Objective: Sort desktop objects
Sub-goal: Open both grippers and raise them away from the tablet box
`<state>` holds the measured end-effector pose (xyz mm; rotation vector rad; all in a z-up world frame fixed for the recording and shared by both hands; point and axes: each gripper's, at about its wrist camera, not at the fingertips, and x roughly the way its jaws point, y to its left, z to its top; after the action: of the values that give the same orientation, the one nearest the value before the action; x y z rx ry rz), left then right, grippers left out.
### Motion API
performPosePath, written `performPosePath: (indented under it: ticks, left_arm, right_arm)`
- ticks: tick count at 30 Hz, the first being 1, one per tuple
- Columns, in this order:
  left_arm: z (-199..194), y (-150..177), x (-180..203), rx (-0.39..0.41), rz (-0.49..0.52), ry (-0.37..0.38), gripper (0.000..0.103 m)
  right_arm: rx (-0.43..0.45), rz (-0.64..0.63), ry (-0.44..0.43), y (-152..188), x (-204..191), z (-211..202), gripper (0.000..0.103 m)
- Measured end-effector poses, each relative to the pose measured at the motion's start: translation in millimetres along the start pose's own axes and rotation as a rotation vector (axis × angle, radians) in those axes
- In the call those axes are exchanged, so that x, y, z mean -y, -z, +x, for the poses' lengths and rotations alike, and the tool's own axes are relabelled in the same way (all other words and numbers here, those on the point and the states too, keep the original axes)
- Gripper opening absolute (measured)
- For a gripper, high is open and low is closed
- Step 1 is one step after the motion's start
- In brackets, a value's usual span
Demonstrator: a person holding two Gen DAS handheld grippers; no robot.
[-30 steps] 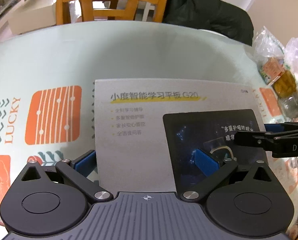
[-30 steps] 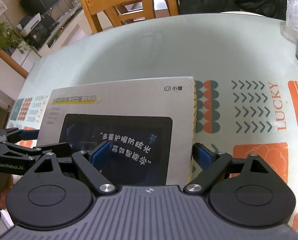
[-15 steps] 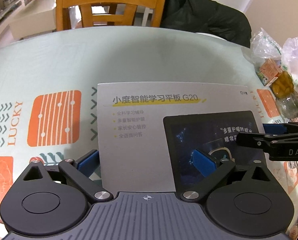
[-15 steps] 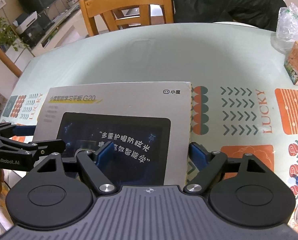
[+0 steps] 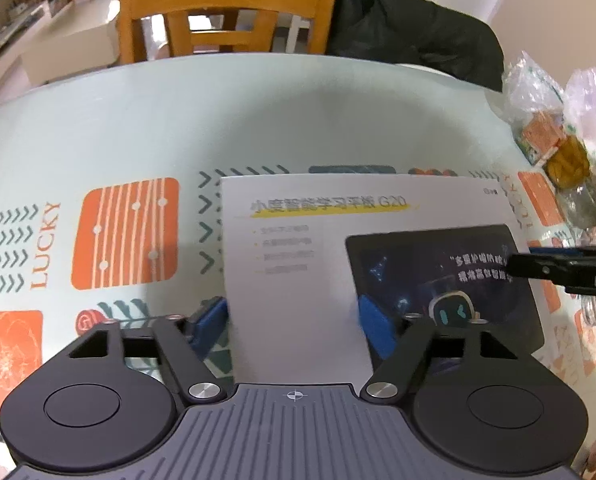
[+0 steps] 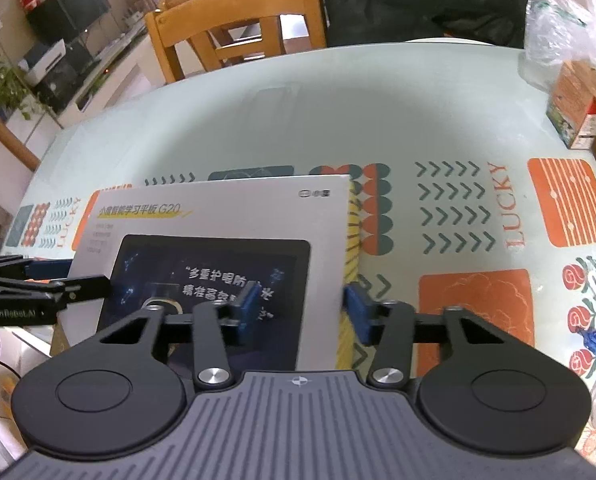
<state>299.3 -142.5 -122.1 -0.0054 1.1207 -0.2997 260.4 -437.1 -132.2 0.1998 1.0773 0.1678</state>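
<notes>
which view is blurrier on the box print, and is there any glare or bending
Left wrist view: tablet box print is smeared, small lines unreadable. Right wrist view: box title sharper. Both: fisheye bows the table edge; soft sheen, no hard glare.

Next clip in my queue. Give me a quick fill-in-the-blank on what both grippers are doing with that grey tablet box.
1. Both grippers grip the same grey ____.
2. The left gripper clamps the box's ____ corner.
3. The right gripper clamps the side edged with ____ stripes.
4. Beyond the table stands a wooden ____.

Missing words: box; left; yellow; chair.
</notes>
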Motion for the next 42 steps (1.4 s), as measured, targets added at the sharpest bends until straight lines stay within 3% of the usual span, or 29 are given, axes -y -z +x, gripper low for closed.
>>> performPosePath:
  ticks: [5,9,12,15,17,18,19,20,21,24,26,29,34,37,42]
  left_arm:
    - [-9.9,1.6,-12.7,0.010,-0.028,-0.001,0.030]
    - [-16.8,6.1,-19.0,0.013,-0.035,-0.005,0.015]
    - [-24.5,9.8,-24.7,0.022,-0.064,0.021,0.006]
    - [-38.3,12.8,-25.7,0.052,-0.099,0.094,0.006]
    - [-52.5,14.2,-21.5,0.102,-0.093,0.147,0.015]
    - [-60.4,14.8,-19.2,0.130,-0.090,0.175,0.023]
    - [-69.7,15.3,-16.8,0.164,-0.087,0.207,0.045]
    - [-78.0,15.8,-15.0,0.197,-0.083,0.238,0.060]
    - [-86.2,16.4,-13.2,0.230,-0.078,0.268,0.063]
    - [-109.2,17.7,-9.6,0.315,-0.077,0.373,0.080]
    - [-121.2,18.4,-10.6,0.348,-0.094,0.473,0.084]
    - [-134.2,18.7,-10.7,0.367,-0.113,0.597,0.086]
    - [-148.0,21.2,-5.2,0.387,-0.110,0.729,0.087]
    - [-150.8,23.5,0.2,0.401,-0.094,0.745,0.091]
    - [-154.0,26.5,11.2,0.427,-0.041,0.695,0.095]
  right_arm:
    - [0.021,0.004,0.006,7.1,5.8,-9.2,0.032]
    - [0.064,0.012,-0.025,13.5,6.0,-22.6,0.010]
    - [0.110,0.014,-0.065,18.6,3.6,-36.6,0.010]
    - [0.196,0.039,-0.214,24.3,5.8,-55.9,0.016]
    - [0.243,0.095,-0.383,27.1,13.6,-68.9,0.021]
    - [0.284,0.130,-0.461,29.6,17.8,-76.4,0.031]
    - [0.316,0.164,-0.536,31.5,22.0,-83.1,0.040]
    - [0.343,0.194,-0.605,32.9,25.4,-89.6,0.072]
    - [0.380,0.219,-0.654,34.9,28.2,-95.7,0.103]
    - [0.469,0.284,-0.824,37.8,35.0,-112.1,0.103]
    - [0.490,0.328,-0.943,36.5,38.8,-119.2,0.103]
    - [0.529,0.322,-1.123,34.1,39.3,-131.6,0.103]
    - [0.572,0.342,-1.402,28.7,37.2,-145.6,0.103]
    - [0.591,0.360,-1.473,24.6,34.9,-149.2,0.103]
    - [0.606,0.345,-1.530,16.6,26.3,-153.9,0.103]
